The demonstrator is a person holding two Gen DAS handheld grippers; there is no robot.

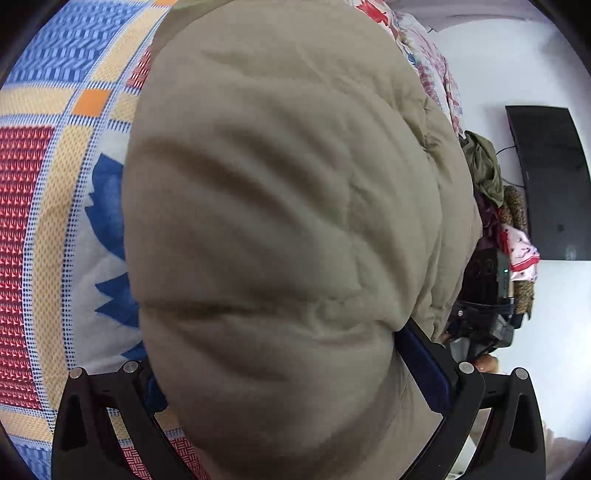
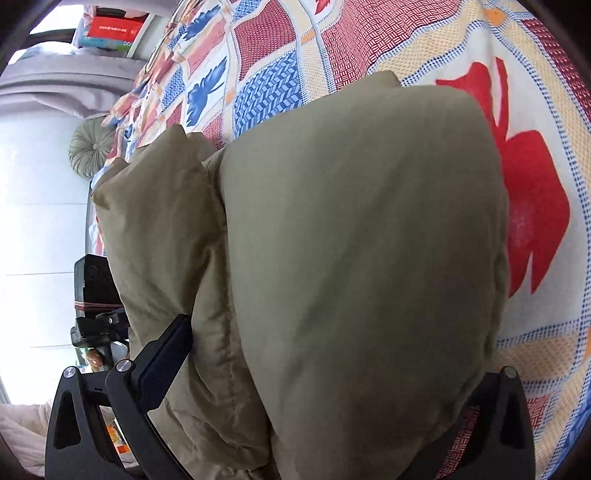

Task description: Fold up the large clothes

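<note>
Bulging right up against both lenses is a thick, padded, olive-khaki quilted garment, which fills the middle of each frame and hides most of what lies behind it. At the bottom of the left wrist view, the left gripper has its black fingers spread wide around a fat fold of this garment, with one blue-padded finger pressing into the cloth at lower right and the other finger mostly buried at lower left; the jaws are clamped on the bundle. At the bottom of the right wrist view, the right gripper grips the same garment likewise, its dark pad at lower left set against a stitched seam, while the opposite finger at lower right is covered by fabric.

Behind the garment lies a patchwork bedspread with red, blue and pale orange squares and leaf prints, filling the left side of the left view and the top and right of the right view.

Far right in the left view, a black flat screen hangs on a white wall, with a heap of mixed clothes beside it. Upper left in the right view shows a round, pleated grey-green cushion and a red box on a shelf.
</note>
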